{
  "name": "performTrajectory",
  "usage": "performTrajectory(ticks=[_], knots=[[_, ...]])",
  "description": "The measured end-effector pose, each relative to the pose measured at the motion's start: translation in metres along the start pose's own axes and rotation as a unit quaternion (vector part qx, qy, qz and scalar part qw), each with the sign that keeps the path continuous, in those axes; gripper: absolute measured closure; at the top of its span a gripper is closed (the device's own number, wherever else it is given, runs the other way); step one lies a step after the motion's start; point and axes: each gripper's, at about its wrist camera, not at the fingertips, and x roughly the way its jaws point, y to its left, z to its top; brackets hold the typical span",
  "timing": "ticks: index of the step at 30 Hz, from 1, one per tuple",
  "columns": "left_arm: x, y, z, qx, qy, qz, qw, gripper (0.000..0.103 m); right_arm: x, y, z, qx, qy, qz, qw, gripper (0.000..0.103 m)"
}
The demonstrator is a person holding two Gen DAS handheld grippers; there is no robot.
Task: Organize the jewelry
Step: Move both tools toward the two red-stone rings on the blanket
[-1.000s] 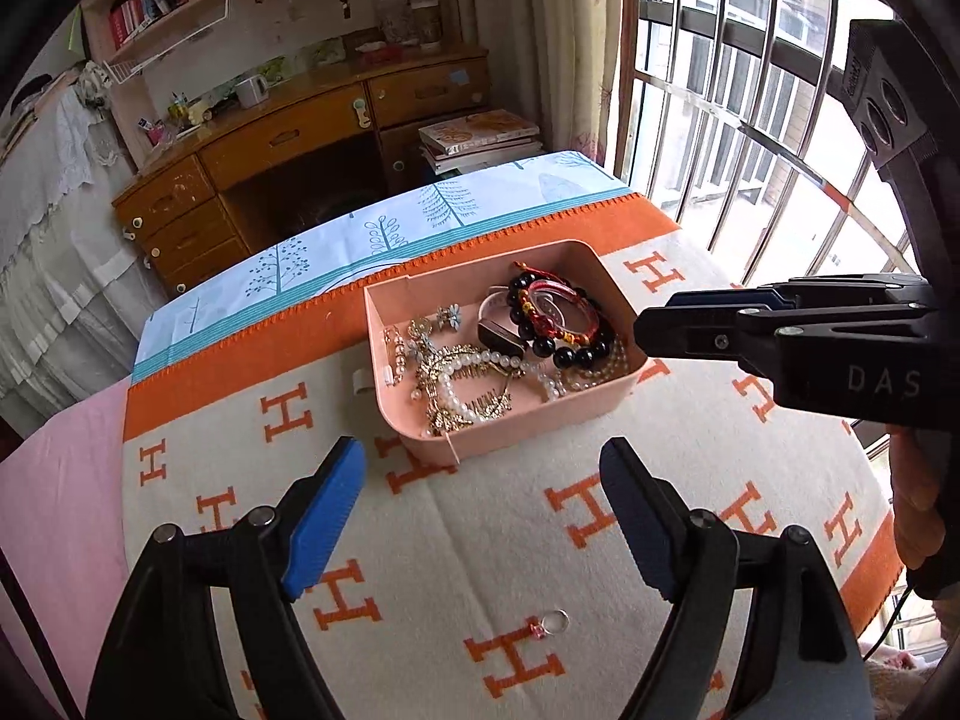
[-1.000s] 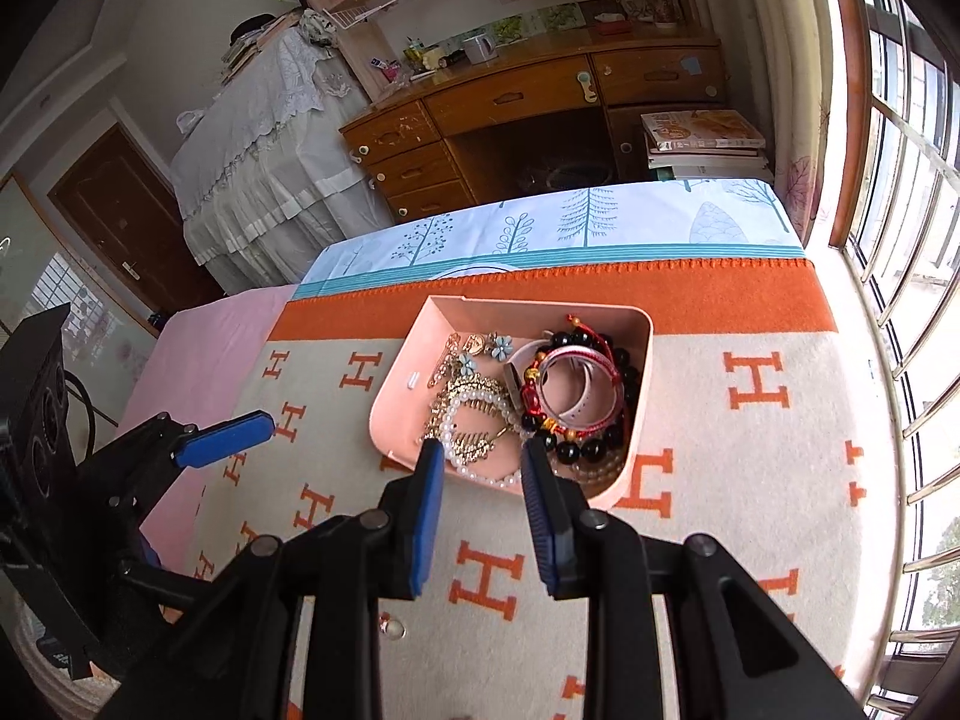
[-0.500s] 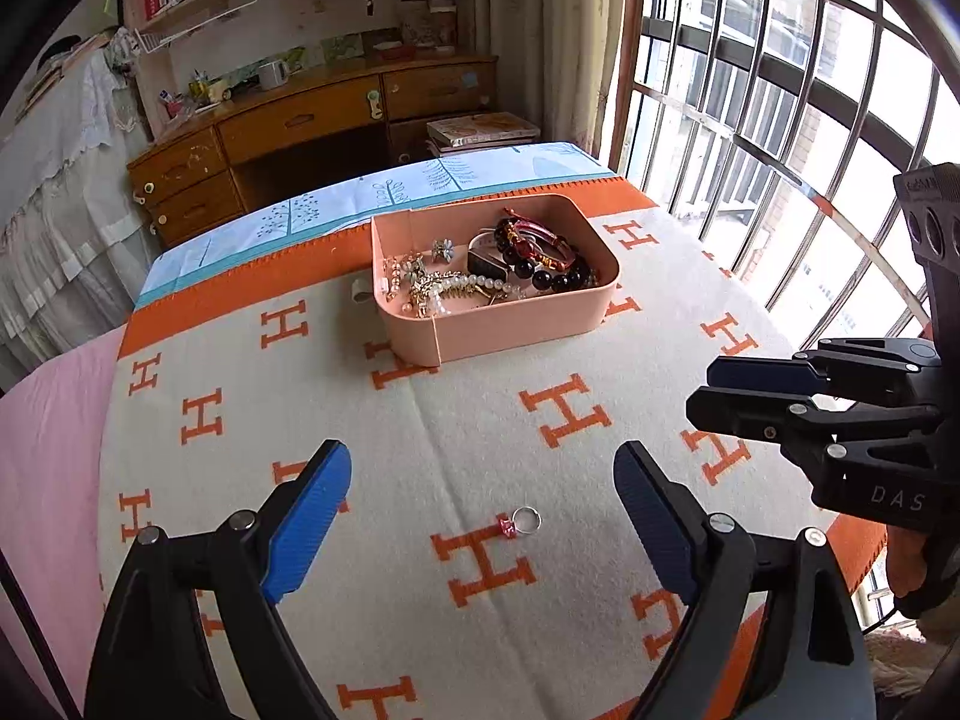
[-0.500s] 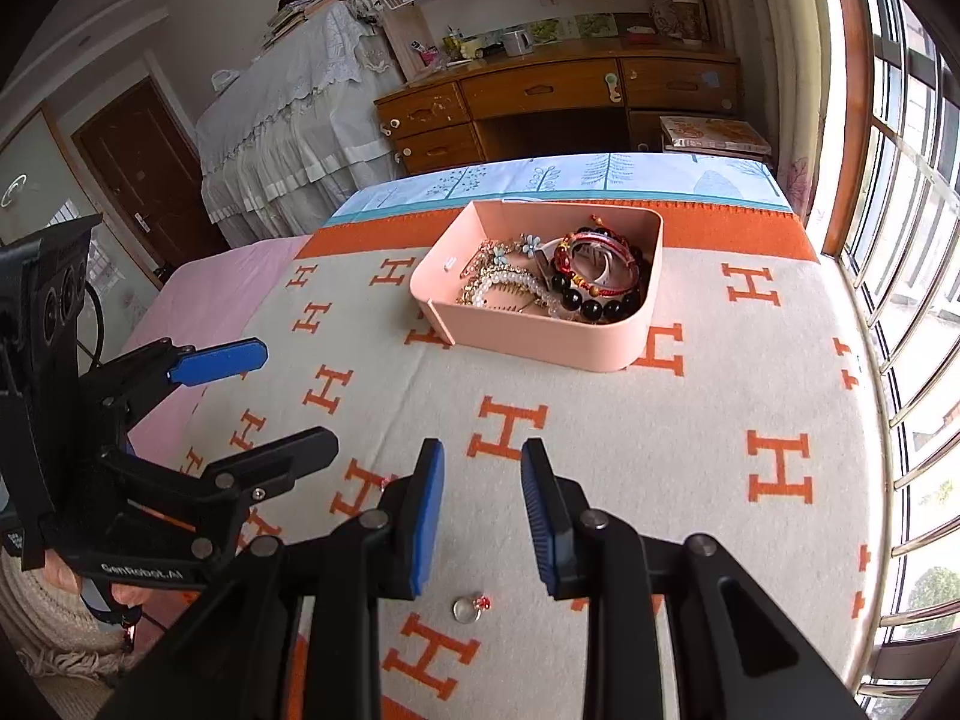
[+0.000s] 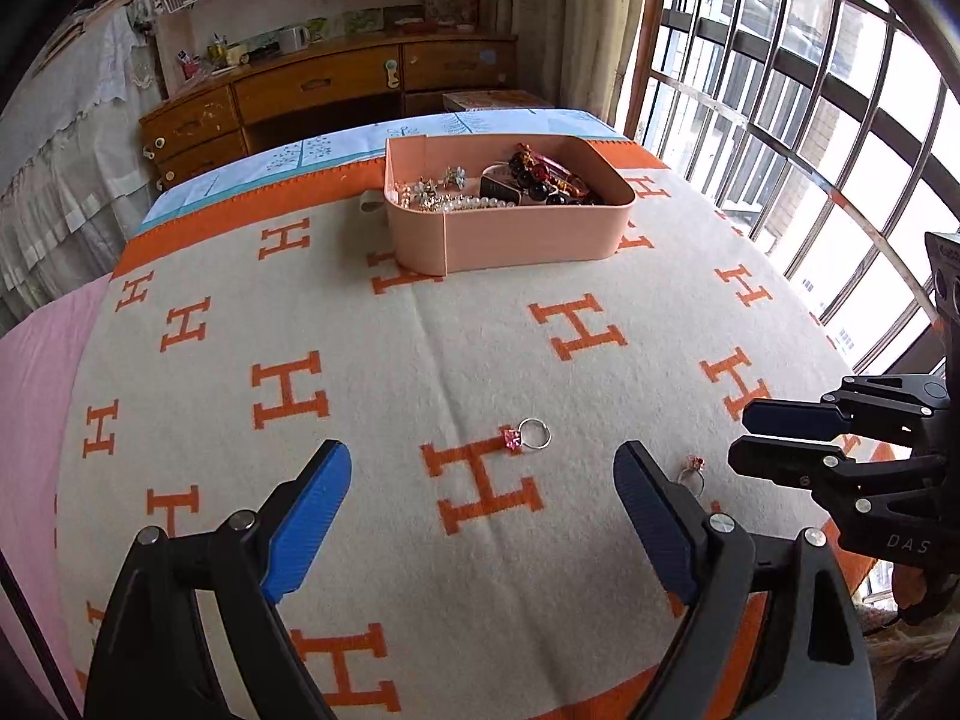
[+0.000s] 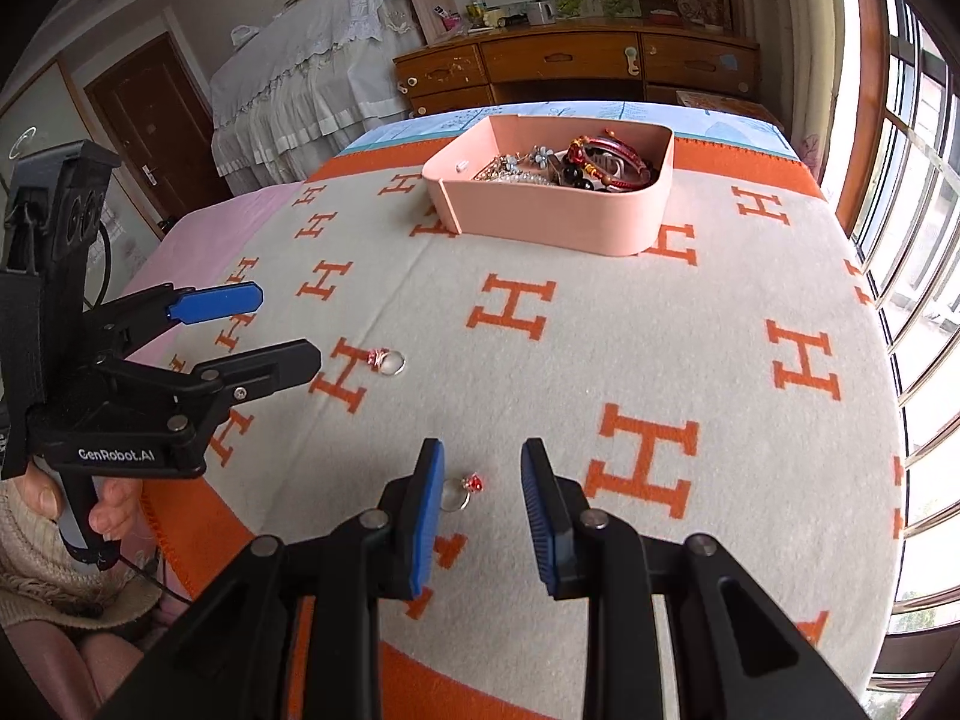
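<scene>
Now both tongs stand released: the left tongs (image 5: 480, 504) near one ring (image 5: 531, 435), while the right tongs (image 6: 480, 507) frame a second ring (image 6: 462, 492), partly hidden; the pink box (image 6: 558, 222) sits far.

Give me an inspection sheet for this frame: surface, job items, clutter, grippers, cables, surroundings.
Surface: cream blanket with orange H pattern and orange border, lying flat.
Job's things: pink tray at the far side, holding bracelets, pearls and other jewelry; ring with pink stone loose on the blanket; second ring with red stone loose near the front edge.
Clutter: small white item beside the tray's left wall; cannot tell what it is.
Grippers: left gripper jaws wide apart, empty; right gripper jaws apart, framing the second ring, not gripping it.
Cables: a dark cable hangs under the left gripper's handle.
Surroundings: wooden desk, barred window, brown door.
</scene>
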Motion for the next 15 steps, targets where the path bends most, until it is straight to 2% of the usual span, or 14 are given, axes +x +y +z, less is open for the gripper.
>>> performTrajectory(ticks=[5, 15], knots=[[0.015, 0.001, -0.008, 0.024, 0.017, 0.008, 0.9995, 0.015, 0.006, 0.01, -0.016, -0.016, 0.014, 0.017, 1.0, 0.076], [0.031, 0.005, -0.009, 0.055, 0.039, 0.012, 0.9976, 0.015, 0.021, 0.021, -0.019, -0.038, 0.021, -0.005, 0.999, 0.076]])
